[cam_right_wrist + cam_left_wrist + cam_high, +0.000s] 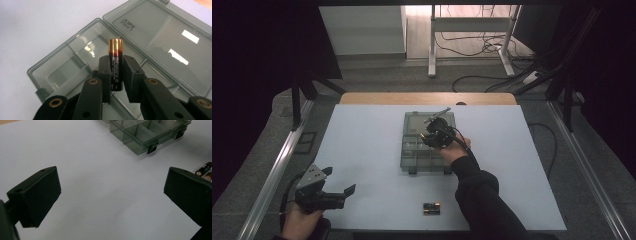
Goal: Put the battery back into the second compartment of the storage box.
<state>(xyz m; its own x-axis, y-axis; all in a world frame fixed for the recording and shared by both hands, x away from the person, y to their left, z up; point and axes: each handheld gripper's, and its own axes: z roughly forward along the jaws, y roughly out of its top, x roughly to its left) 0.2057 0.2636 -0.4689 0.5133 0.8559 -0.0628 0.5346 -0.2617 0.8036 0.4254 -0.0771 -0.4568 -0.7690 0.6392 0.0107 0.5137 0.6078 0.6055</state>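
We counted three batteries: one battery point(115, 65) pinched in our right gripper point(116, 75) above the compartment box point(412, 159) — two batteries point(431, 208) lay on the table point(362, 150). Our left gripper point(339, 182) stood spread, holding nothing.

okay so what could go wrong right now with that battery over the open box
The right gripper pinches the battery by its lower half only, so it could pivot or slip out. Over the organizer box, it might drop into the wrong compartment or catch a divider. The open lid lies close and could get bumped.
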